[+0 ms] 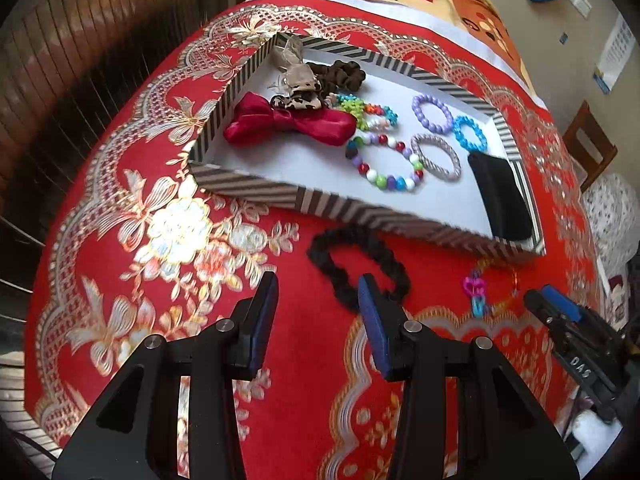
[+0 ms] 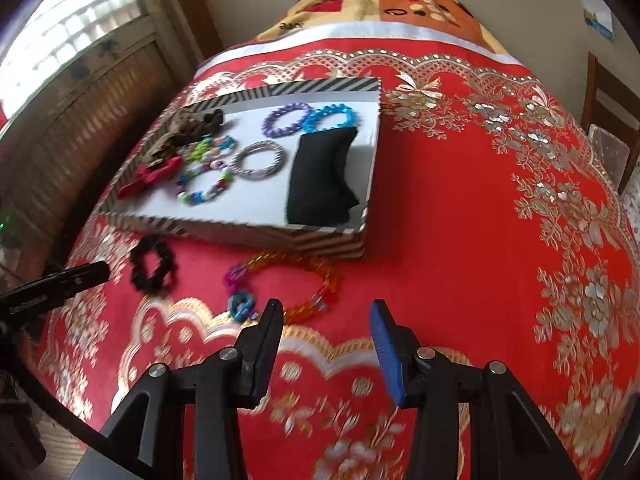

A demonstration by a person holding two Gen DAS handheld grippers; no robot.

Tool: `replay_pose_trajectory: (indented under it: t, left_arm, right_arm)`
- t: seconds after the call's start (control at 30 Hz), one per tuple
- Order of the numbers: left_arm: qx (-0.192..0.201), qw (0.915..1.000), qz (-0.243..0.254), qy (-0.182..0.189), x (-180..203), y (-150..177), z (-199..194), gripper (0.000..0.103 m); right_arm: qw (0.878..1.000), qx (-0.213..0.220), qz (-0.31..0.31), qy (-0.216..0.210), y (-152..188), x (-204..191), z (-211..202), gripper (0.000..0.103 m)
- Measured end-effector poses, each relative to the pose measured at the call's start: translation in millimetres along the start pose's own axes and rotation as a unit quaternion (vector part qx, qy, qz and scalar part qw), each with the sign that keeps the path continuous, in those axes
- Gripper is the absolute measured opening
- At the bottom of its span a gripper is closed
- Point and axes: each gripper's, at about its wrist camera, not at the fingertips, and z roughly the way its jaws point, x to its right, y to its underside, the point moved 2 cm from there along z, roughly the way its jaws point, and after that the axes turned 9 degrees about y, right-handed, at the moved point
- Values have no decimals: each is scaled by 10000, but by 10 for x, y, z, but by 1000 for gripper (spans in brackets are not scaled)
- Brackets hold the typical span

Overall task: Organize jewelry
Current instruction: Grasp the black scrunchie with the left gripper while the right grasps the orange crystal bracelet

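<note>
The black scrunchie [image 1: 360,266] lies on the counter [image 1: 160,184] just before the tray [image 1: 248,184], soft and light; pinch its near loop. Beside it the plastic chain [image 2: 288,284] looks stiff-linked, slippery, perhaps brittle. The tray holds bracelets [image 1: 384,164], a bow [image 1: 288,124], a pouch [image 1: 500,196]. Both the left gripper [image 1: 318,284] and right gripper [image 2: 326,312] have jaws wide apart, empty.

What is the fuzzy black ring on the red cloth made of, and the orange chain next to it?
The black ring looks like soft ruffled fabric, matte: probably a scrunchie. The orange chain looks like glossy, see-through plastic links, with pink and blue links at one end.
</note>
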Motion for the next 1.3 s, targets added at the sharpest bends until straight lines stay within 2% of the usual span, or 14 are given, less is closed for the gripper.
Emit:
replay_pose_trajectory:
  t: [0.1,0.2,0.23,0.27,0.37,0.43,0.53,0.57,0.63,0.77,1.03,1.3]
  left_arm:
    - [-60,10000,-3,63,-13,-107,117,41]
    - [-255,9996,108,-34,-8,-168,285,42]
    - [-290,9995,121,-65,-7,-174,320,43]
    - [-327,9993,155,-92,-5,-181,358,43]
    - [-292,9990,301,-168,10,-194,406,46]
    - [-299,9984,432,-211,37,-210,421,47]
    - [-340,9974,608,-208,73,-217,434,44]
    - [-363,9971,648,-159,88,-218,443,28]
    - [-514,9961,714,-49,102,-198,437,13]
    - [-605,9965,563,152,93,-173,341,12]
    - [-134,9970,620,453,240,-250,-213,11]
    - [243,9955,788,466,424,-461,-529,11]
  right_arm:
    - [10000,-25,-7,53,-51,-10,111,43]
    - [9999,-36,-65,87,-58,-48,208,43]
    - [9998,44,-116,124,-60,-61,209,40]
    - [9997,60,-154,174,-65,-66,223,31]
    - [9998,65,-149,129,-97,-46,240,16]
    - [9997,67,-196,135,-106,-37,248,10]
    - [9997,88,-197,87,-118,-36,219,8]
    - [9998,122,-172,53,-118,-37,186,8]
    - [9996,247,-113,-75,-141,-38,64,8]
    - [9983,498,-176,-225,-198,-94,-182,8]
    - [9930,1018,-241,-541,-346,-159,-684,8]
    - [9879,1363,-281,-691,-517,-196,-965,8]
